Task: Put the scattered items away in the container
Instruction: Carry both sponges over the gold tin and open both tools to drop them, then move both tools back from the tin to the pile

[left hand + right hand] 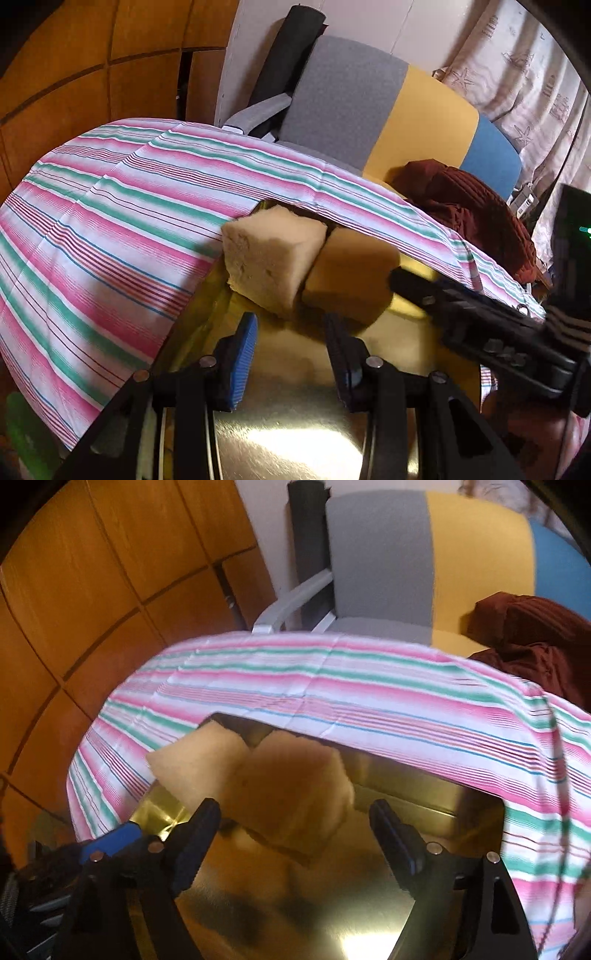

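Two foam sponge blocks [273,258] [351,273] sit side by side, touching, at the far end of a shiny metal tray [295,435], the paler one on the left and the yellower one on the right. In the right wrist view the same pair [199,768] [291,797] leans against the far left corner of the tray [424,801].

Nearer than the sponges, the left claw [291,336] hangs above the tray's polished floor with its blue-padded jaws partly apart and nothing between them. The right claw [295,827] reaches in from the right side; its jaws stand wide, with the near edge of the yellower sponge showing in the gap and neither pad pressing on it.

Around the tray lies a cloth [110,229] striped in pink, green and white, covering the bench. Beyond the far edge stands a chair [343,110] with grey, yellow and blue panels, and a dark red garment [465,206] is heaped on it at the right. Wooden panelling [74,66] fills the far left.
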{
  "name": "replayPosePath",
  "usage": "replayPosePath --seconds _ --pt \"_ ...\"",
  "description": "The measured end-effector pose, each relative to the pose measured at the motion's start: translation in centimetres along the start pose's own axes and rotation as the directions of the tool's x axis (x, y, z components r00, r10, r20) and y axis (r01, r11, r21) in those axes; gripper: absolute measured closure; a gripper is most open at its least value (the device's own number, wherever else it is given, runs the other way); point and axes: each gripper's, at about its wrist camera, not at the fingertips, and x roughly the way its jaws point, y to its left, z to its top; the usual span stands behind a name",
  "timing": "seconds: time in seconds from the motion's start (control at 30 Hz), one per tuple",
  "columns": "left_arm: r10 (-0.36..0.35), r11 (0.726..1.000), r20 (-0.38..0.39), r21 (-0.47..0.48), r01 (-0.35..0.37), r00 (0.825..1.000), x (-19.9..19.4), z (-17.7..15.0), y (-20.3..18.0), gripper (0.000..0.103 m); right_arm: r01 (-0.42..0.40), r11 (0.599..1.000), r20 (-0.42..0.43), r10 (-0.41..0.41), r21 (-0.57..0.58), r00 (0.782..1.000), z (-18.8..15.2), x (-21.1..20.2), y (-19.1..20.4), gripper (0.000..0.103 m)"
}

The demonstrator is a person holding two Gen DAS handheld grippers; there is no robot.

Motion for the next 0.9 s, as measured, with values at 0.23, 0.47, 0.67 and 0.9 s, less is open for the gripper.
replayPosePath --seconds 0.23,0.47,0.67,0.9 --pt "-0.044 0.998 -0.003 0.043 0.044 0.999 -1.4 -1.9 -2.6 0.065 0.080 0.996 0.151 -0.085 0.040 0.985 -3.6 -7.5 -1.4 0.019" --pt "-0.124 0.984 -0.037 0.123 0.128 0.992 -2.3 -4.1 -7.5 0.065 0.180 0.971 0.196 -0.210 0.160 0.958 -8.3 -13.5 -6.0 0.017" --pt "-0.188 0.954 -0.081 0.223 0.201 0.979 -3.4 -6.8 -12.6 0.065 0.261 0.931 0.157 -0.306 0.254 0.939 -11.7 -16.9 -11.2 0.017" --pt "-0.242 0.910 -0.156 0.305 0.280 0.957 -3.6 -10.0 -17.5 0.065 0.353 0.866 0.105 -0.412 0.353 0.905 -15.5 -20.1 -16.2 0.017"
